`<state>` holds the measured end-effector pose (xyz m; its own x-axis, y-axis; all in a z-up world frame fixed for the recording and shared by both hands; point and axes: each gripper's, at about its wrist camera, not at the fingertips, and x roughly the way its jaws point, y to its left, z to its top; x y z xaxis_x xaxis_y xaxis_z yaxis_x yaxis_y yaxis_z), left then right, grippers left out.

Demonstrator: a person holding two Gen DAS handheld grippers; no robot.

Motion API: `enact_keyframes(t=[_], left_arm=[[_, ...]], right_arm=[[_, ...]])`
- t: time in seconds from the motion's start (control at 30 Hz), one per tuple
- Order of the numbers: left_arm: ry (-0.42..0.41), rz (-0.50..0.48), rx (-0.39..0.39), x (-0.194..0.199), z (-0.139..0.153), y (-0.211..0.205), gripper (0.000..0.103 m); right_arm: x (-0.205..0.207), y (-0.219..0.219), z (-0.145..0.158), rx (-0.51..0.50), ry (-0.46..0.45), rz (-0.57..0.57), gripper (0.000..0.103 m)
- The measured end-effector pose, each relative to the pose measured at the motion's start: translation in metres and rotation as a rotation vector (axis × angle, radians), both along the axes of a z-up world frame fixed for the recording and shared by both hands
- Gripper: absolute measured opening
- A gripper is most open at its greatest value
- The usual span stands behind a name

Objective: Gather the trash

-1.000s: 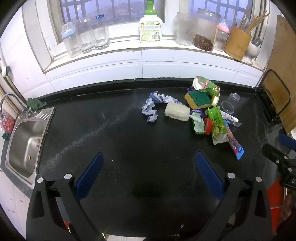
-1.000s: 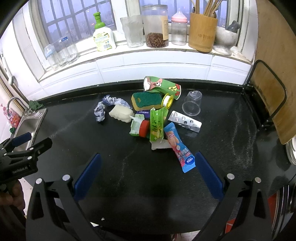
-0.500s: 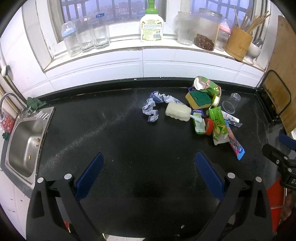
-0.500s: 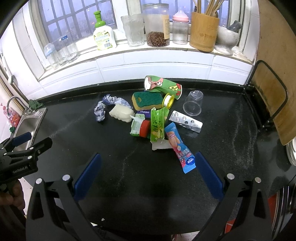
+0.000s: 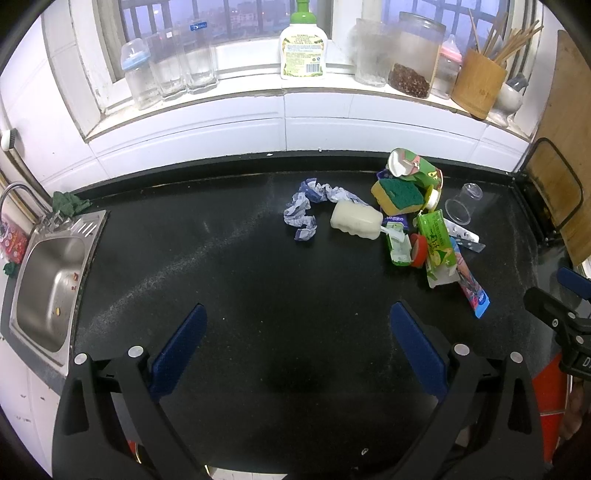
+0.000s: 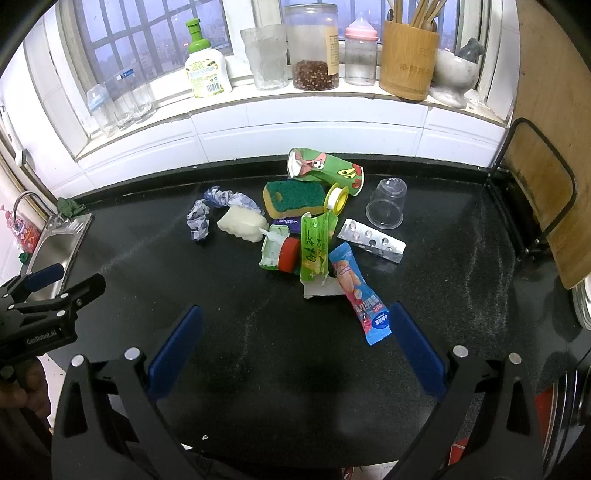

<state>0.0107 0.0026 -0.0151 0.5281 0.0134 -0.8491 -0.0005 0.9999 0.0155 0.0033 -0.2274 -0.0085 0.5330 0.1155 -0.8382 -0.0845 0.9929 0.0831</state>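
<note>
Black speckled counter (image 6: 258,362) lay under both grippers. Nearest, the right gripper (image 6: 295,345) and the left gripper (image 5: 297,345) hung above bare counter, each spread wide and holding nothing. Beyond them sat the trash pile, with the sponge (image 6: 295,197) as its landmark: a snack wrapper (image 6: 360,293) nearest, a green carton (image 6: 314,247) and red cap (image 6: 289,254) just in front of the sponge, crumpled paper (image 6: 201,218) to its left, a clear cup (image 6: 387,206) to its right, a paper cup (image 6: 325,170) behind

dim dusk window (image 5: 229,33) light, sharp focus, heavy fisheye bending at edges
</note>
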Motion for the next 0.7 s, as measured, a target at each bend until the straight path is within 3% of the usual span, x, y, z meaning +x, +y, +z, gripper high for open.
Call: enact_keyframes(t=[0.7], left_arm=[[0.035, -0.002, 0.001, 0.012, -0.011, -0.01, 0.097]], right_arm=[[0.01, -0.01, -0.007, 0.005, 0.024, 0.002, 0.097]])
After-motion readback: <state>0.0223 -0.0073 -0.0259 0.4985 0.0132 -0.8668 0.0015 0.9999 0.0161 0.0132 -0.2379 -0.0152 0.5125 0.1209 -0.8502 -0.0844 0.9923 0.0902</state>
